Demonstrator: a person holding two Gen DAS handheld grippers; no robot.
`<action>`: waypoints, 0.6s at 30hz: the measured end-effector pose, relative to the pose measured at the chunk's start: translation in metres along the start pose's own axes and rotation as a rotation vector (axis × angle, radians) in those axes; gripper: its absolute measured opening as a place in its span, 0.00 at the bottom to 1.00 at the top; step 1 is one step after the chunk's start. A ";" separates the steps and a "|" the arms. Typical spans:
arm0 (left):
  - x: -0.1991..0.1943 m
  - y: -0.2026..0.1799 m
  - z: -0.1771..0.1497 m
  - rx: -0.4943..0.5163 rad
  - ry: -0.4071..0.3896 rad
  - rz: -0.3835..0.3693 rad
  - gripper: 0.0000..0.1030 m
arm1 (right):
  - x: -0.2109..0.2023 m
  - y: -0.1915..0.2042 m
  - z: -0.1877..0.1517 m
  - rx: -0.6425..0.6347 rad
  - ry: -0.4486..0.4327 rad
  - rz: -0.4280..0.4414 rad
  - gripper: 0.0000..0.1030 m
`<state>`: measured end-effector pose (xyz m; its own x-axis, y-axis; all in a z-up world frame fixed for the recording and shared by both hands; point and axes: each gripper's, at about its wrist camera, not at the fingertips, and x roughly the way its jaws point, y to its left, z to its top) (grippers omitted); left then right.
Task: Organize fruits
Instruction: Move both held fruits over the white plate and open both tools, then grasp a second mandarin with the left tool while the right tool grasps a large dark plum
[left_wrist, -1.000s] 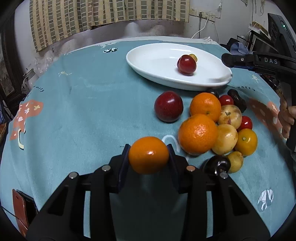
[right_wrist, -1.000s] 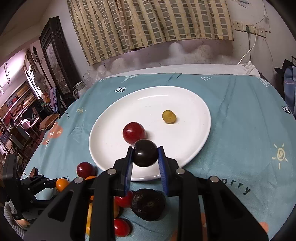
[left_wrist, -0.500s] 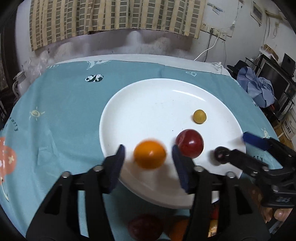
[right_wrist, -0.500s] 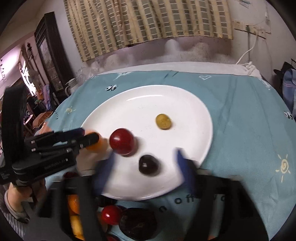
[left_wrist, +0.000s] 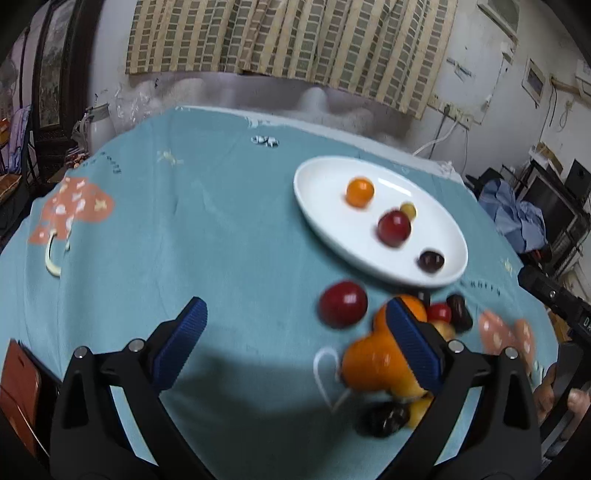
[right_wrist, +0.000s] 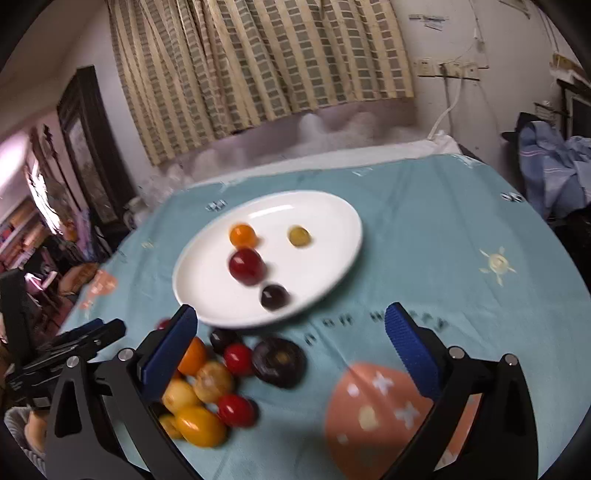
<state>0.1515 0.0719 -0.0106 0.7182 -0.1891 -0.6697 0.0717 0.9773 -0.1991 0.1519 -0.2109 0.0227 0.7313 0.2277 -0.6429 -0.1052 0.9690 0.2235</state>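
Right now I'm holding my left gripper (left_wrist: 295, 339) with jaws spread wide, gripping nothing, hovering over the teal tablecloth (left_wrist: 207, 236). My right gripper (right_wrist: 291, 347) is also gaping wide with nothing between the blue pads (right_wrist: 410, 350). The white plate (right_wrist: 332, 218) is sitting on the cloth and carrying four fruits: a small orange (right_wrist: 242, 235), a red plum (right_wrist: 246, 266), a dark plum (right_wrist: 274, 296) near the front rim, and a small yellow-green fruit (right_wrist: 299, 236). The loose fruit pile (right_wrist: 210, 380) is lying on the cloth just in front of the plate, beside my right gripper's left finger: oranges, yellow fruits, red cherry tomatoes, dark plums. In the left wrist view a big red plum (left_wrist: 343, 304) is sitting apart from the pile, near the plate edge, and a large orange (left_wrist: 373, 363) is showing partly behind my left gripper's right finger. Motion blur is smearing the nearest fruits.
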 end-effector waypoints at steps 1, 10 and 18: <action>0.000 -0.002 -0.004 0.017 0.008 -0.004 0.96 | 0.002 0.002 -0.003 -0.014 0.014 -0.003 0.99; 0.015 -0.034 -0.023 0.221 0.072 0.009 0.98 | 0.017 0.001 -0.010 -0.048 0.076 0.001 0.99; -0.006 0.007 -0.015 0.112 -0.009 0.187 0.98 | 0.010 -0.023 -0.008 0.062 0.055 0.024 0.99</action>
<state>0.1370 0.0787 -0.0187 0.7325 -0.0035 -0.6808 0.0128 0.9999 0.0087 0.1558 -0.2302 0.0054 0.6909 0.2570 -0.6757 -0.0790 0.9559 0.2828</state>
